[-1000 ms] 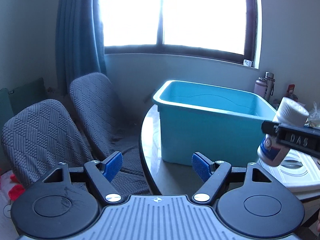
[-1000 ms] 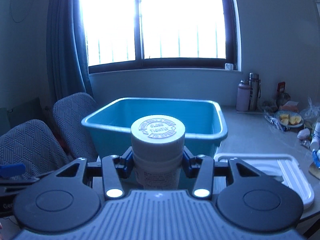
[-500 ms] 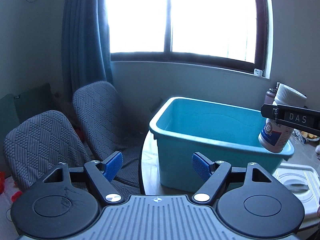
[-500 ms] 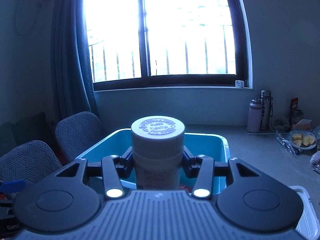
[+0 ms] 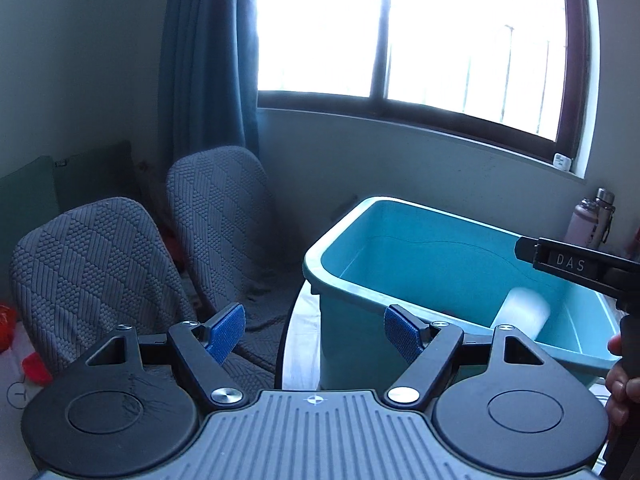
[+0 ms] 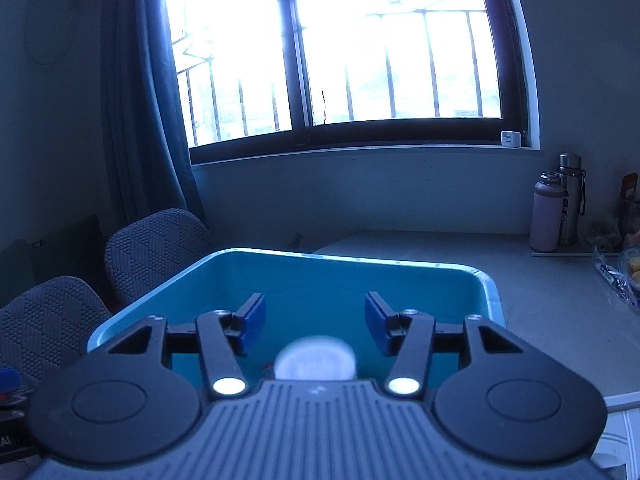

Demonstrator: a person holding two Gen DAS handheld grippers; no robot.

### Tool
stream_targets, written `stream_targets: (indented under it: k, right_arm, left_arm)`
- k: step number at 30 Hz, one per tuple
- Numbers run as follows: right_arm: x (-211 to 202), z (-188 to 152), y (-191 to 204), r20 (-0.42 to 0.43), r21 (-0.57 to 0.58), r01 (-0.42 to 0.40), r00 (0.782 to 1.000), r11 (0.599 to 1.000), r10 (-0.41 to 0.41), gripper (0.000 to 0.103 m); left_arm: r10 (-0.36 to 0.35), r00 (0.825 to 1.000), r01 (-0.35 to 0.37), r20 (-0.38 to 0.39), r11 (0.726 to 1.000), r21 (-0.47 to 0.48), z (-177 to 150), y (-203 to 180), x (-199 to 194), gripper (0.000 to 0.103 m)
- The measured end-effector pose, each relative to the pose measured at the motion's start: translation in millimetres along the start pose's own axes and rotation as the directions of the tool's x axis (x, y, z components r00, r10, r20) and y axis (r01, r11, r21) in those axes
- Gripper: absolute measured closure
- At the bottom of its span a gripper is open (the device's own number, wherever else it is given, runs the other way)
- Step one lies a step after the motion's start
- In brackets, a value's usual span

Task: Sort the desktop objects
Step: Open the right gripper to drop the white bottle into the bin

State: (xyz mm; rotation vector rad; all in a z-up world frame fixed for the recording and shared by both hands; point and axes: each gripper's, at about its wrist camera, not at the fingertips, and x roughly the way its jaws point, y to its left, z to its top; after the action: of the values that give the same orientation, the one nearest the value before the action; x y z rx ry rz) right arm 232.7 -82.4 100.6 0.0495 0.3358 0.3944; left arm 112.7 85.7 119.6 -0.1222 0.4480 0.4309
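A teal plastic bin (image 5: 436,256) stands on the table; it also shows in the right wrist view (image 6: 344,280). A white bottle (image 5: 520,314) shows blurred inside the bin, below my right gripper; in the right wrist view the bottle (image 6: 316,362) is blurred just under the open jaws. My right gripper (image 6: 315,320) is open and empty above the bin. My left gripper (image 5: 316,330) is open and empty, in front of the bin's left corner.
Two grey padded chairs (image 5: 120,264) stand left of the table. Two flasks (image 6: 556,208) stand at the back right by the wall, with food packets (image 6: 616,276) near them. A white lid (image 6: 616,440) lies at the lower right.
My right gripper has opened and let go of the white bottle, which has dropped into the teal bin. Both grippers have risen a little.
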Motion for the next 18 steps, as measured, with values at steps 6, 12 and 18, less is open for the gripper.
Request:
stream_targets:
  k: [6,12,18]
  right_arm:
    - [-4,-3,-3,-0.002,0.017,-0.022,1.0,1.0,0.022,0.022]
    - [-20,-10,-12,0.0,0.053,0.001,1.0,0.999,-0.001,0.022]
    - [-52,-17,-19,0.043,0.056,0.073,0.996,0.996,-0.075,0.022]
  left_arm:
    - [-0.004,1.0,0.004,-0.011,1.0,-0.008,-2,2,5,0.024]
    - [-0.041,0.999,0.041,-0.018,0.999,0.013,-1,3,11,0.024]
    - [-0.105,0.994,0.105,-0.01,0.994,0.037,-4,3,7,0.024]
